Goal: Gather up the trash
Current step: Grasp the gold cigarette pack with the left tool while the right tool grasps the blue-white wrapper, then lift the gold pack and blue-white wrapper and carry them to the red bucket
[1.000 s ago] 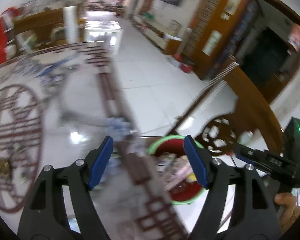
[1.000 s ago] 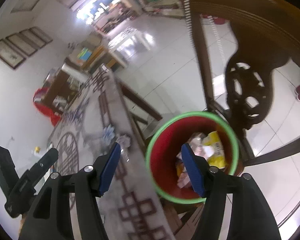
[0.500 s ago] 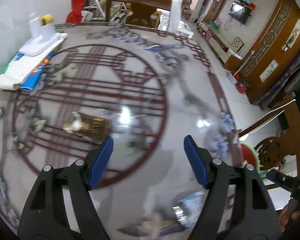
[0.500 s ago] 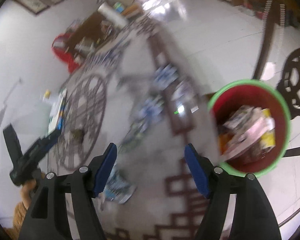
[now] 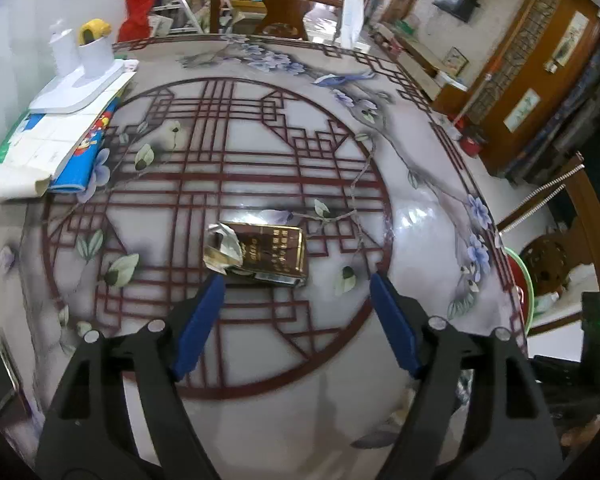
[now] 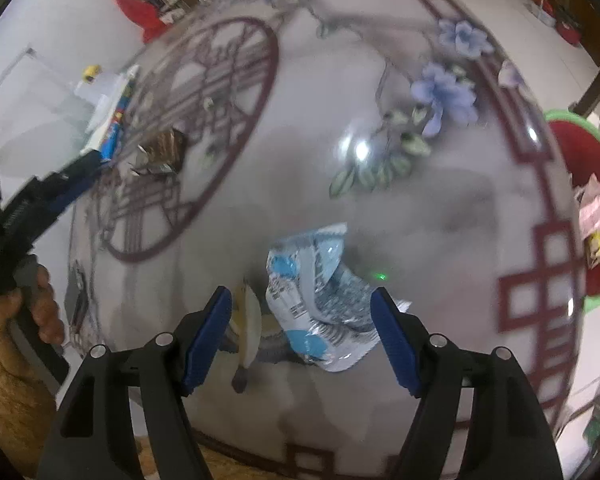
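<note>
The left gripper (image 5: 296,292), jaws spread and empty, hangs over a patterned table (image 5: 412,184), with a torn gold-and-brown packet (image 5: 260,254) lying just beyond its fingertips, nearer the left finger. The right gripper (image 6: 302,308), also spread with its jaws just opened further, points down at a crumpled blue-and-white wrapper (image 6: 320,300) lying between its fingers, unpinched. A red, green-rimmed bin (image 6: 580,184) of trash stands past the table edge.
</note>
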The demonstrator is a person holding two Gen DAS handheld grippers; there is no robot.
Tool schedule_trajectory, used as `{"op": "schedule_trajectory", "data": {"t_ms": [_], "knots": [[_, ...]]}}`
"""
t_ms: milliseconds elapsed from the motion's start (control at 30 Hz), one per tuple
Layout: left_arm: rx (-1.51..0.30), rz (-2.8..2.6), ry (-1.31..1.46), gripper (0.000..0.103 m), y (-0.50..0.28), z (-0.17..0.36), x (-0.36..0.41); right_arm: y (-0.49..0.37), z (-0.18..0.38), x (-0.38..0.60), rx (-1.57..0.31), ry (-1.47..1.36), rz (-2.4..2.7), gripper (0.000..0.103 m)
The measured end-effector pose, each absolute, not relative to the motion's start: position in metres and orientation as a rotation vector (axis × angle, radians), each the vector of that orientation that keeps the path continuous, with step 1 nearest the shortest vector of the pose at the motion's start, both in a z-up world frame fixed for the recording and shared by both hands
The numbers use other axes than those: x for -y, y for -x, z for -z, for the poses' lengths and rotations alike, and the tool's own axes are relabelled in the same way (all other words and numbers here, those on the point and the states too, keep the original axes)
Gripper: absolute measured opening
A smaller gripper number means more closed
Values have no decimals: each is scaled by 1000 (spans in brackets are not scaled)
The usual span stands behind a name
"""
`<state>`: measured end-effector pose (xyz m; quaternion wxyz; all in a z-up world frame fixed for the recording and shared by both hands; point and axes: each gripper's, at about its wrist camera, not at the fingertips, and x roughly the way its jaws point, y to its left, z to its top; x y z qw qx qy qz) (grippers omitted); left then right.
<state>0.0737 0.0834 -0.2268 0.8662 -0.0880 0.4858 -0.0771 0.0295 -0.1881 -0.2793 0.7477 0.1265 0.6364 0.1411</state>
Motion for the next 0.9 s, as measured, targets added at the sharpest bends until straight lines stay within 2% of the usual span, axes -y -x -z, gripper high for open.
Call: {"op": "schedule_trajectory", "data": {"t_ms": [100,167,200,267,500,667,700,767,800,900], "knots": [[-1026,206,154,75,-81,231,-94,-26,284,175,-1404,-215,-272,67],[-1046,248,118,75,-87,236,-100,-25,285,169,-1408,-179,-260,54],[-1057,277,86,75,-91,240,-102,-23,286,167,-1412,-175,-257,41],[-1067,331,21,75,-97,247,-103,-22,287,162,-1406,-192,-256,28],[-1105,566,-241,75,-111,277,-93,-19,286,157,-1395,-212,-197,27],[-1102,644,-331,75,-129,286,-80,-18,285,156,-1401,-227,-169,31],[-1111,661,-345,75,-134,289,-77,-18,285,156,-1402,-231,-165,33],[-1122,661,-376,75,-142,294,-73,-18,283,157,-1397,-247,-152,58],[-1122,675,-383,75,-144,296,-71,-18,281,159,-1391,-253,-146,61],[-1101,693,-424,75,-145,294,-67,-19,276,162,-1373,-269,-133,62]]}}
